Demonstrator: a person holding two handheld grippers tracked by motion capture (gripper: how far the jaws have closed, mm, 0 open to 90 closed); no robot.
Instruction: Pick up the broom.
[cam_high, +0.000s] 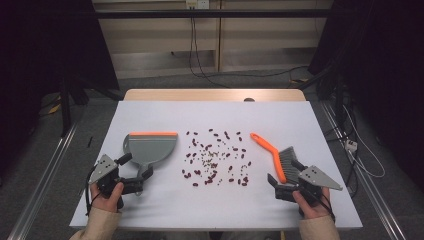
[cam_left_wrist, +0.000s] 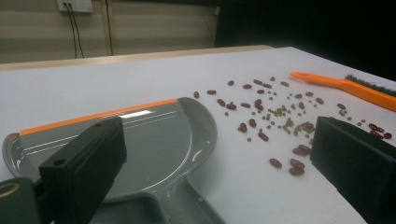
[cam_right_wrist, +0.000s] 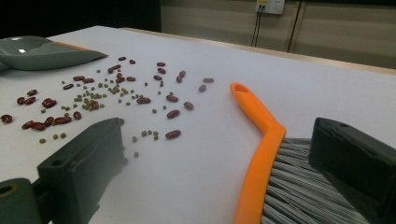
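Observation:
A grey dustpan (cam_high: 150, 147) with an orange lip lies left of centre on the white table. Its handle points toward my left gripper (cam_high: 136, 167), which is open. In the left gripper view the dustpan (cam_left_wrist: 154, 140) handle runs between the wide-apart jaws, and neither pad presses on it. Red beans and small green beans (cam_high: 215, 157) are scattered mid-table. To their right lies an orange brush (cam_high: 270, 147) with grey bristles. My right gripper (cam_high: 285, 172) stands open around the brush head. The right gripper view has the brush (cam_right_wrist: 261, 126) between the jaws, with gaps on both sides.
The white table top (cam_high: 215, 205) has bare room along its front and far sides. A wooden strip (cam_high: 215, 95) edges the far end. Cables (cam_high: 200, 65) trail across the floor beyond, and metal rails (cam_high: 45, 175) run along both sides.

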